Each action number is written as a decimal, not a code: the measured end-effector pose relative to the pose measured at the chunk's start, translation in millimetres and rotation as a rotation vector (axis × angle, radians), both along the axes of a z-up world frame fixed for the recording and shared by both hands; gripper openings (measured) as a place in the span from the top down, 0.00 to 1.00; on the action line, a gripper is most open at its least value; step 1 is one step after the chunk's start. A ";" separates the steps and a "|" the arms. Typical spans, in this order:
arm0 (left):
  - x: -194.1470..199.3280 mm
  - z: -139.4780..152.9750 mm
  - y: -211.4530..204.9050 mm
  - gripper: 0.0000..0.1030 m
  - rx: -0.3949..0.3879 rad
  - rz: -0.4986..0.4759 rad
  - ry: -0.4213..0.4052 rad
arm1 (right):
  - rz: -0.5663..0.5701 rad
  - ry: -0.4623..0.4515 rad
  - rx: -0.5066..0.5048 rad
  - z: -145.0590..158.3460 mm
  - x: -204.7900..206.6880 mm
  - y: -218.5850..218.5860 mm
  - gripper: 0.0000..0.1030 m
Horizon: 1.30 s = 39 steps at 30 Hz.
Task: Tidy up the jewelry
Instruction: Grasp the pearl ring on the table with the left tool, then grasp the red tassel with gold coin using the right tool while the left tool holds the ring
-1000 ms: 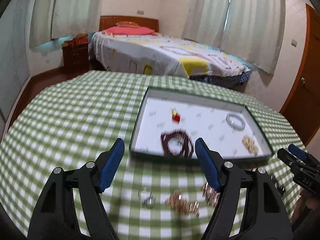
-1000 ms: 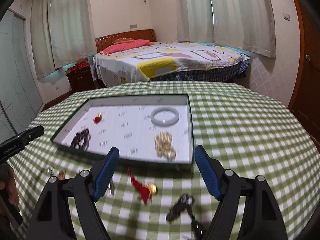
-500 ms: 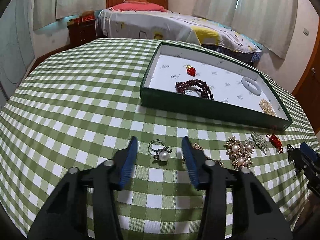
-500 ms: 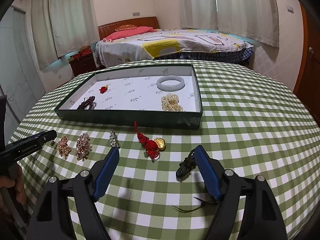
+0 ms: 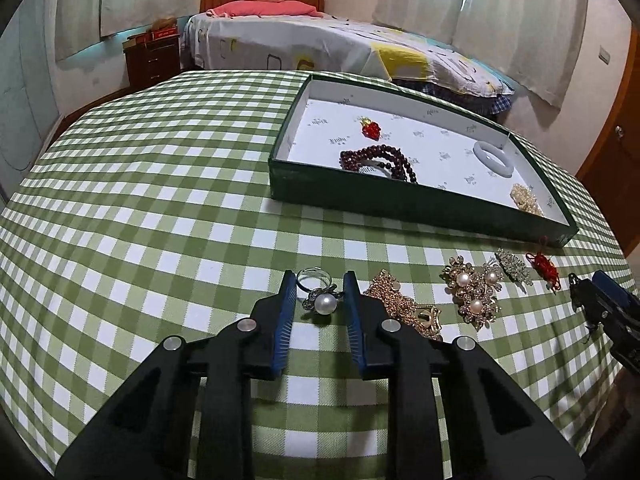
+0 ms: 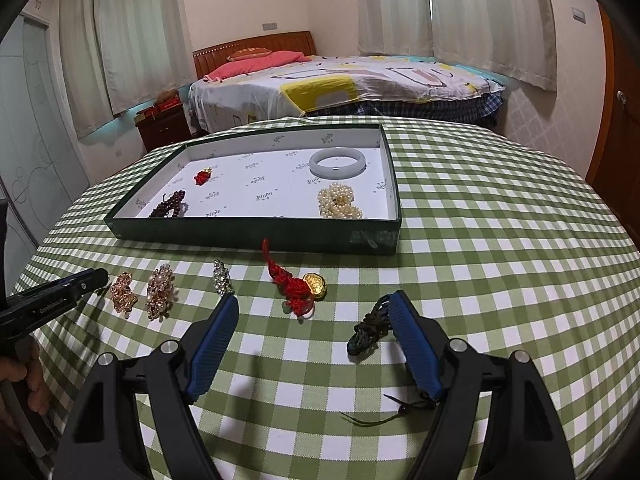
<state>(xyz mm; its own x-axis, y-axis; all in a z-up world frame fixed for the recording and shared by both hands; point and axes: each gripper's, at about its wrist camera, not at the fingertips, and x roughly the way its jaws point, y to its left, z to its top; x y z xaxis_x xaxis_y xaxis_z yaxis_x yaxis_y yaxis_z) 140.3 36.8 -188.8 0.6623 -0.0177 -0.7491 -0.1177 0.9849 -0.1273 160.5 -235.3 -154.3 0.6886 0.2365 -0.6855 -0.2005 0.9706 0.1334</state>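
A silver pearl ring [image 5: 320,294] lies on the green checked tablecloth between the blue pads of my left gripper [image 5: 319,286], which is narrowed around it with small gaps on both sides. A green tray [image 5: 400,200] holds a red charm [image 5: 370,128], dark red beads [image 5: 378,160], a white bangle [image 5: 493,153] and pearls [image 5: 528,199]. My right gripper [image 6: 314,314] is open and empty above the cloth, with a red knot and gold charm [image 6: 298,286] ahead and a dark braided cord [image 6: 370,330] by its right finger.
On the cloth lie a gold chain [image 5: 404,306], a pearl brooch [image 5: 474,292], a crystal brooch [image 5: 514,266] and the red knot [image 5: 544,266]. The tray [image 6: 260,236] stands further back. A bed [image 6: 340,84] is beyond the table.
My left gripper has dropped to the cloth and narrowed around the pearl ring. My right gripper has stayed open and shifted slightly lower and nearer the red knot.
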 end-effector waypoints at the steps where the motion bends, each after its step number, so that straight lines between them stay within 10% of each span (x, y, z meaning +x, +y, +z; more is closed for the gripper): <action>1: -0.9 1.6 1.4 0.77 -0.001 0.001 -0.003 | 0.003 0.003 -0.001 -0.1 1.5 1.3 0.28; 20: -5.5 9.7 10.5 0.77 -0.007 0.009 -0.021 | 0.114 0.056 -0.111 -6.9 37.6 37.1 0.55; 28: -4.1 11.9 7.8 0.77 -0.009 0.003 -0.027 | 0.116 0.087 -0.146 -11.7 38.4 31.8 0.88; 39: -6.6 18.7 2.0 0.77 -0.012 -0.014 -0.045 | 0.095 0.046 -0.051 2.2 21.7 16.3 0.91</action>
<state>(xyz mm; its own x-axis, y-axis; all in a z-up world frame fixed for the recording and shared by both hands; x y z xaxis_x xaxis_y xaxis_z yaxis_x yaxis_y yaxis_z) 133.7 38.8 -170.1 0.6951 -0.0358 -0.7180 -0.0974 0.9848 -0.1435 182.3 -219.0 -152.0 0.6325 0.2633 -0.7284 -0.2865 0.9533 0.0957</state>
